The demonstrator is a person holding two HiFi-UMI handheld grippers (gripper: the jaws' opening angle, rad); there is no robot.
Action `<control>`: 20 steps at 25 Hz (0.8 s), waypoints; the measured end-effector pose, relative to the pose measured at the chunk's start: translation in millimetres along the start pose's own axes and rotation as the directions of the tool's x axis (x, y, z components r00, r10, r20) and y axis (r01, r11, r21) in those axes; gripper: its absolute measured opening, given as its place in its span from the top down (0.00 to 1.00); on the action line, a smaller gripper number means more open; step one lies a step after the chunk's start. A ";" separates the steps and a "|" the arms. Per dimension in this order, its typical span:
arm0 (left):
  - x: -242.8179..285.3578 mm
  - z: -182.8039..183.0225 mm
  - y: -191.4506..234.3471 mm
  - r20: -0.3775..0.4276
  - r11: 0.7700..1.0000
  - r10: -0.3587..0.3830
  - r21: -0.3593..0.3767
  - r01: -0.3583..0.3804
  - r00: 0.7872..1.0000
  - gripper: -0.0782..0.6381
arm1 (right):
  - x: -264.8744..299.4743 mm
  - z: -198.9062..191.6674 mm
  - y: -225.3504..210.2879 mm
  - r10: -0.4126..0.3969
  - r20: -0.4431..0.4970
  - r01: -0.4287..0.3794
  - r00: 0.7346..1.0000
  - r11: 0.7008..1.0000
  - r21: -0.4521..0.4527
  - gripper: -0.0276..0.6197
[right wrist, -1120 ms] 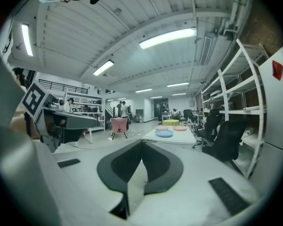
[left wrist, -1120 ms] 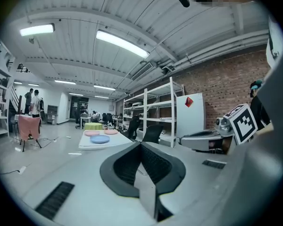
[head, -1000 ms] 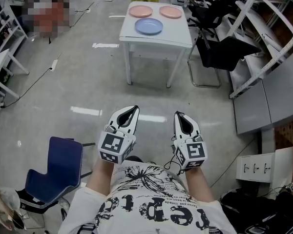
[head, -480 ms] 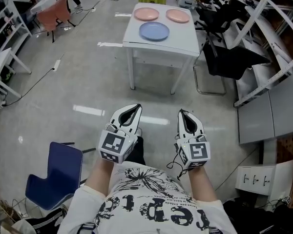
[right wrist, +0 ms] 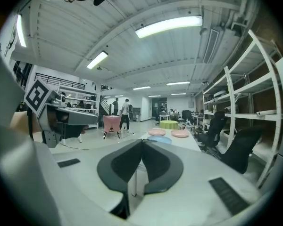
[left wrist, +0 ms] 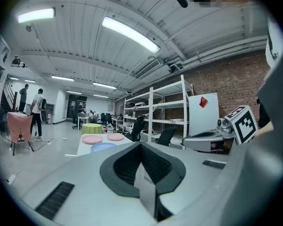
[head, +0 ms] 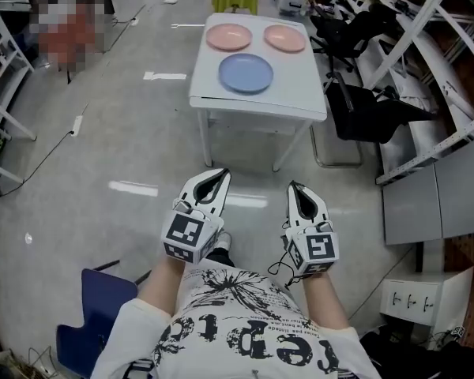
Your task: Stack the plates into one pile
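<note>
Blue chair [head: 95, 314] sits lower left of the head view, off the path, no issue.

Left gripper [head: 218, 174] is in the lower middle, jaws closed on nothing; its own view shows the pads meeting with only air ahead [left wrist: 141, 144].

Table [head: 300, 93] is in the upper middle, well apart from both grippers, with bare floor between. Three plates lie on it, none stacked:
- left pink plate [head: 228, 36], far edge
- blue plate [head: 246, 73], nearer edge, just below and between the pinks
- right pink plate [head: 285, 38], far edge

All three lie apart from each other, not touching. They also show small in the left gripper view, past the jaw tips.

Right gripper [head: 295, 188] is lower middle, right of the left one, jaws also closed and empty; its own view confirms it [right wrist: 142, 140]. Black chair [head: 363, 109] stands just beside the table's right side.

The step in hand looks like the approach; nothing is stacked yet.

To do it well:
- come square to the table's near edge, clear of the black chair
- open the jaws before reaching in, not over the plates
- the blue plate is the closest, so it probably makes a good base
- take a pink plate by its rim, one pad under and one over; these look thin and shallow, so a pinch at the rim will likely tip
- lift level, centre over the base and set down flat
- use the left gripper for the left pink plate and the right for the right one, to avoid crossing arms
</note>
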State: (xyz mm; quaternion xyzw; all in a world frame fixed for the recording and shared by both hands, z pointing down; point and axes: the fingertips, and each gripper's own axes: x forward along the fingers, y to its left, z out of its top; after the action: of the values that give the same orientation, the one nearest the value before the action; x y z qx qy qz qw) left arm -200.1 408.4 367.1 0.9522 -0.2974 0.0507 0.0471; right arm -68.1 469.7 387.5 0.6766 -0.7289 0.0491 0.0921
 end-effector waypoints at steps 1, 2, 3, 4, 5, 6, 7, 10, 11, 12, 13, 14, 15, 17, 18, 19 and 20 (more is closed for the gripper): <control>10.5 3.8 17.6 0.004 1.000 0.000 0.000 0.000 1.000 0.88 | 19.1 3.9 -1.7 -0.004 -0.002 0.004 1.000 1.000 0.002 0.95; 20.4 7.8 35.0 0.008 1.000 0.000 -0.001 0.000 1.000 0.88 | 37.7 8.0 -2.7 -0.007 -0.002 0.007 1.000 1.000 0.002 0.95; 30.0 11.9 51.9 0.013 1.000 0.000 -0.001 0.000 1.000 0.88 | 55.8 12.2 -3.8 -0.010 -0.001 0.010 1.000 1.000 0.001 0.95; 39.5 15.7 67.8 0.017 1.000 0.000 0.002 0.000 1.000 0.88 | 73.2 16.1 -5.0 -0.014 0.001 0.014 1.000 1.000 0.000 0.95; 48.6 18.8 82.5 0.019 1.000 -0.001 0.006 0.001 1.000 0.88 | 89.9 19.4 -6.1 -0.016 0.001 0.016 1.000 1.000 -0.001 0.95; 56.8 21.2 96.2 0.019 1.000 -0.001 0.009 0.001 1.000 0.88 | 105.8 22.2 -6.7 -0.017 -0.002 0.017 1.000 1.000 -0.002 0.95; 64.1 22.8 108.9 0.016 1.000 0.000 0.011 0.000 1.000 0.88 | 120.5 24.8 -6.7 -0.017 -0.005 0.017 1.000 1.000 -0.004 0.95; 83.7 24.4 139.2 0.006 1.000 0.008 0.001 -0.008 1.000 0.88 | 157.5 31.7 -9.2 -0.009 -0.014 0.009 1.000 1.000 -0.004 0.95; 90.9 23.4 146.6 0.002 1.000 0.013 -0.007 -0.013 1.000 0.88 | 168.5 32.4 -12.2 -0.005 -0.019 0.005 1.000 1.000 -0.003 0.95; 98.4 21.5 152.9 -0.004 1.000 0.018 -0.014 -0.018 1.000 0.88 | 179.1 31.8 -16.0 0.000 -0.025 0.000 1.000 1.000 -0.001 0.95; 106.0 18.9 158.4 -0.012 1.000 0.022 -0.021 -0.022 1.000 0.88 | 189.4 30.3 -20.2 0.004 -0.032 -0.004 0.999 1.000 0.001 0.95; 113.4 16.1 163.9 -0.020 0.999 0.024 -0.026 -0.024 1.000 0.88 | 199.9 28.4 -24.4 0.007 -0.039 -0.007 0.999 1.000 0.003 0.95; 120.7 13.7 169.9 -0.027 0.999 0.026 -0.029 -0.027 0.999 0.88 | 210.8 26.8 -28.4 0.010 -0.045 -0.010 0.999 1.000 0.005 0.95; 136.3 10.1 183.6 -0.035 0.999 0.036 -0.030 -0.037 0.999 0.88 | 234.2 24.6 -37.5 0.015 -0.048 -0.014 0.999 1.000 0.008 0.95; 144.9 8.8 190.7 -0.038 0.999 0.044 -0.030 -0.045 0.998 0.88 | 246.1 23.8 -42.9 0.018 -0.048 -0.018 0.999 1.000 0.008 0.95; 154.0 7.6 197.7 -0.040 0.998 0.053 -0.031 -0.054 0.998 0.88 | 257.8 23.1 -48.6 0.023 -0.048 -0.023 0.999 1.000 0.007 0.95; 163.4 6.7 204.6 -0.042 0.997 0.064 -0.033 -0.065 0.997 0.88 | 269.4 22.5 -54.6 0.029 -0.048 -0.029 0.998 1.000 0.003 0.95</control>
State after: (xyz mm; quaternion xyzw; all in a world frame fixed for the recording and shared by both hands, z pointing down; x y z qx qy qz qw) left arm -182.8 148.3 393.1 0.9400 -0.3278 0.0665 0.0680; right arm -33.5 197.7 416.7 0.6648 -0.7361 0.0675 0.1079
